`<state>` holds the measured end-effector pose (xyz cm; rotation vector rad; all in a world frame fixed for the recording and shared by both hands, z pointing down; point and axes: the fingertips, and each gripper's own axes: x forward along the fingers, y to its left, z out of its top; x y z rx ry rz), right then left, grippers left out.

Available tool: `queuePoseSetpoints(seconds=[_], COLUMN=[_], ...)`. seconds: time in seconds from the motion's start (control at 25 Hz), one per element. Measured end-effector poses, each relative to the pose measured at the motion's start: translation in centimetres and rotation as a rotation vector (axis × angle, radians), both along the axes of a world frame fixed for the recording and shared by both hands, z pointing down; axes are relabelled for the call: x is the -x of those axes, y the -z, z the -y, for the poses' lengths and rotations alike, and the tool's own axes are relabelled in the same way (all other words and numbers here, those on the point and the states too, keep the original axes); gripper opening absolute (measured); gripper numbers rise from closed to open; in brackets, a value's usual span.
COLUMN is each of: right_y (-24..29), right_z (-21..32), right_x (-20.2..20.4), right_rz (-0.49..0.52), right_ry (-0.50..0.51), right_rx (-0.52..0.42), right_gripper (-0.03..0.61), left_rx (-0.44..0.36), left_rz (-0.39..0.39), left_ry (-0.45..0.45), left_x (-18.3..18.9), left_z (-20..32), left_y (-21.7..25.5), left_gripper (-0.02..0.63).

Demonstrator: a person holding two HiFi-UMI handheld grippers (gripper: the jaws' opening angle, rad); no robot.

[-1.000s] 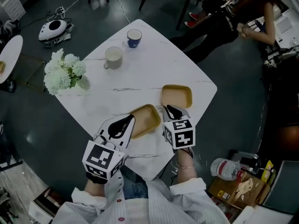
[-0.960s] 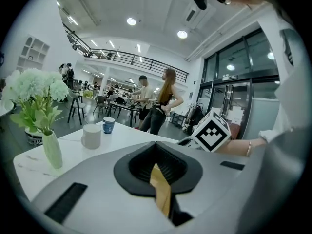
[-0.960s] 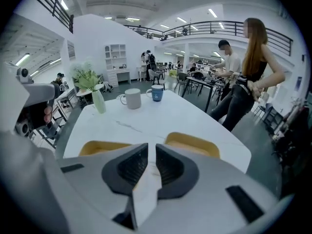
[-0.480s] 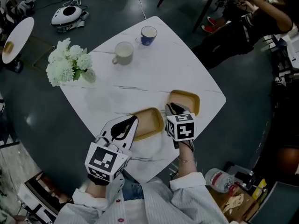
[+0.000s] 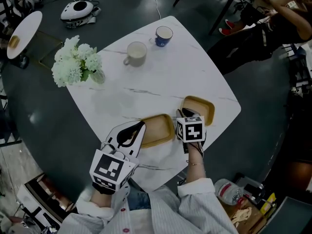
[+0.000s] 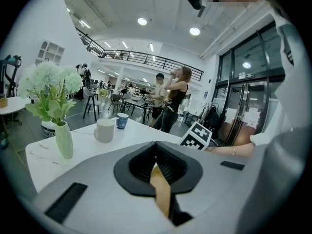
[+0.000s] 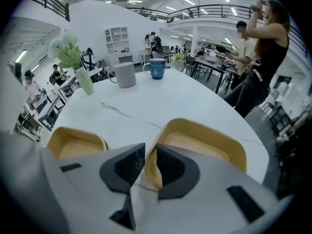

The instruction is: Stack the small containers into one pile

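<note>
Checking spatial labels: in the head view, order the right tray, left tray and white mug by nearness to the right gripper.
1. right tray, rim clamped in the right gripper.
2. left tray, just to its left.
3. white mug, far across the table.

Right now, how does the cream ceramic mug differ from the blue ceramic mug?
The cream ceramic mug is pale all over; the blue ceramic mug is dark blue outside and white inside. The cream mug looks wider than the blue mug. The blue mug stands nearer the far corner of the white marble table, the cream mug nearer the flower vase. Both stand upright and apart from each other.
</note>
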<state>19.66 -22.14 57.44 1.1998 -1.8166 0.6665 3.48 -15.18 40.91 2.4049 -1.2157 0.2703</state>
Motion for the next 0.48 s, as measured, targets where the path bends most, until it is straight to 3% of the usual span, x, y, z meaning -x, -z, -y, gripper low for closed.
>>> queuePoseSetpoints(seconds=[0.48], right_y=[-0.1], right_z=[-0.6], right_x=[-1.1], right_rz=[-0.074], right_ry=[0.060], right_rx=[0.006], right_gripper=[0.029], left_rx=[-0.005], left_rz=[0.006], left_ry=[0.002], left_x=[0.4], left_z=[0.1], left_y=[0.2], left_gripper=[0.017])
